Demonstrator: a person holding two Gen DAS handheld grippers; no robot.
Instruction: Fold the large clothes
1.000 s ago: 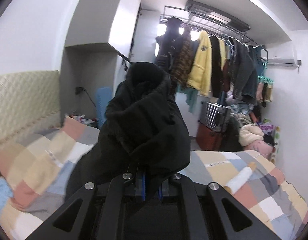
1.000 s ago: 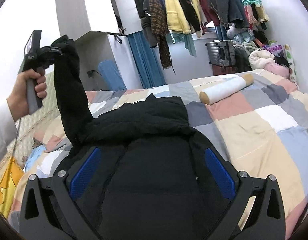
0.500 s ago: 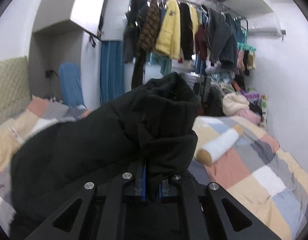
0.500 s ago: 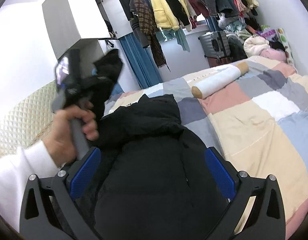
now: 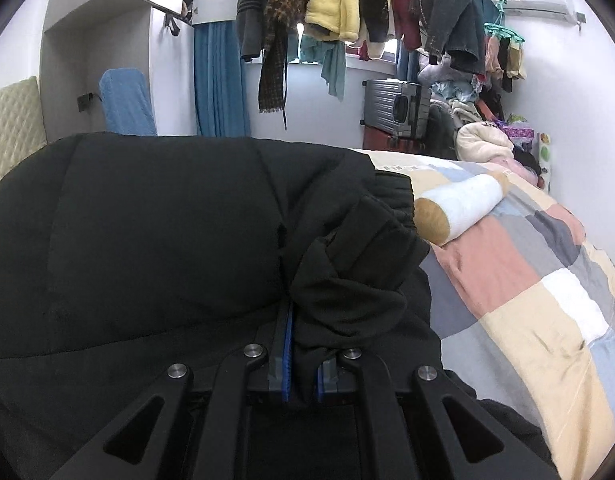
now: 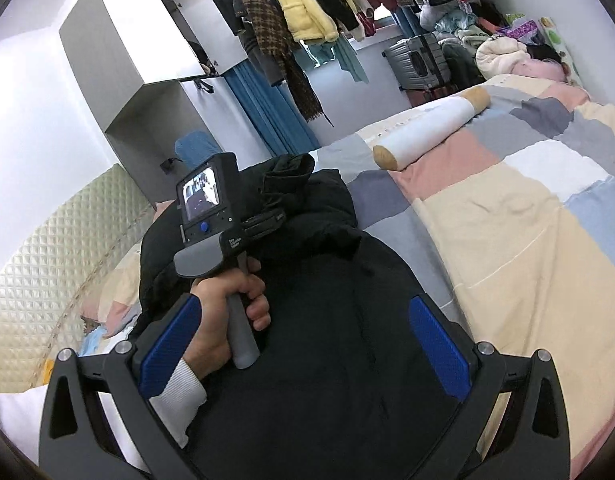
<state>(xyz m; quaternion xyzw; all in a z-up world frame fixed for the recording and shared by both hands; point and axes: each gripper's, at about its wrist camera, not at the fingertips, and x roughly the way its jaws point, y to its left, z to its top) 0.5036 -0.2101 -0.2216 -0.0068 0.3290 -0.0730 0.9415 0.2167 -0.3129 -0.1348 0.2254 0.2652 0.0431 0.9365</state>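
Lying across the patchwork bed cover (image 6: pixel 507 216), the black padded jacket (image 5: pixel 155 240) fills the near end of the bed. Left gripper (image 5: pixel 301 332) – jaws nearly together, clamped on the bunched sleeve cuff (image 5: pixel 371 240), which sits over the jacket's body. Left hand (image 6: pixel 231 308) grips its handle. Right gripper (image 6: pixel 307 340) – blue pads spread wide above the jacket's back, nothing between them. Bolster pillow (image 6: pixel 431 132) lies beyond.
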